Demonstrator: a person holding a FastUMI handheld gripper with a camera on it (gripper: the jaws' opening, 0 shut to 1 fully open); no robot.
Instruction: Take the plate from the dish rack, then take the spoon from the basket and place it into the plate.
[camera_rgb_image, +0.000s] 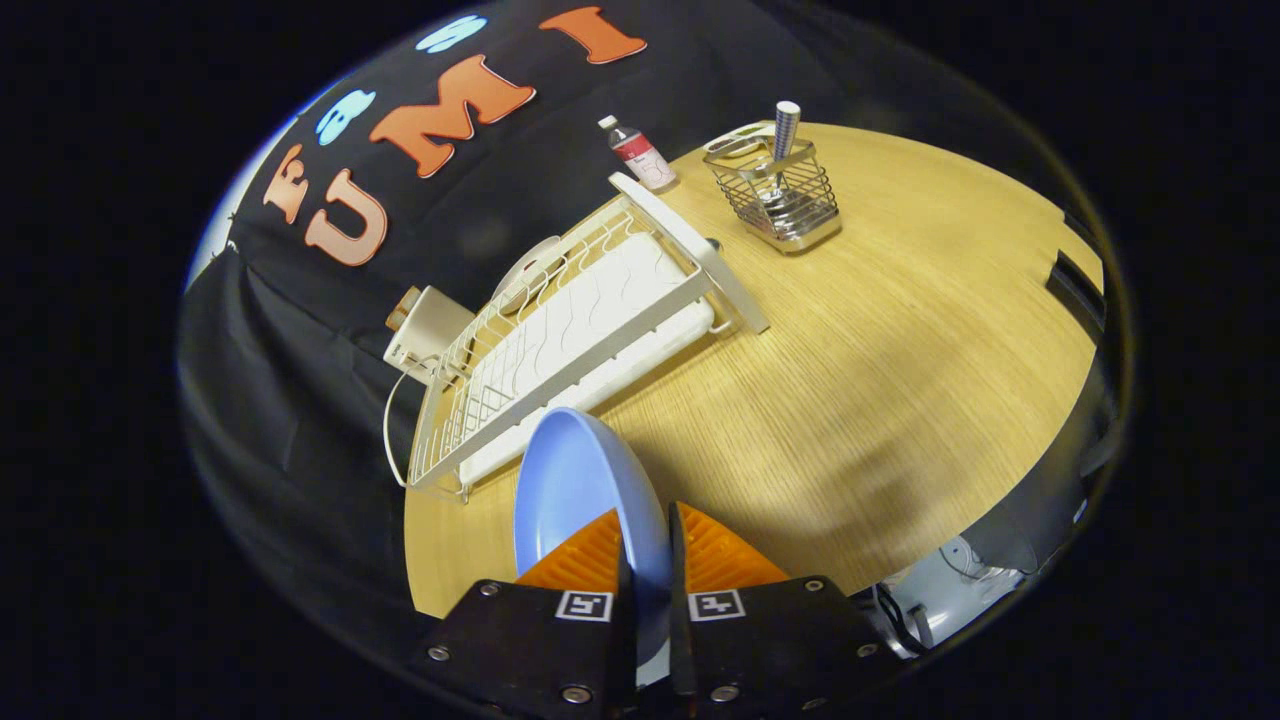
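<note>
A light blue plate (575, 490) stands on edge between my two orange fingers (580, 558), and my gripper (648, 555) is shut on its rim. The plate hangs above the wooden table (880, 380), just in front of the white wire dish rack (570, 330). Beyond the rack, at the table's far side, stands a wire basket (780, 195). A spoon (783, 135) with a striped handle sticks up out of it.
A small bottle (640, 152) with a red label stands beside the rack's far end. A white box (428, 335) with a cord sits behind the rack. A white tray (735, 140) lies behind the basket. Open tabletop stretches to the right of the rack.
</note>
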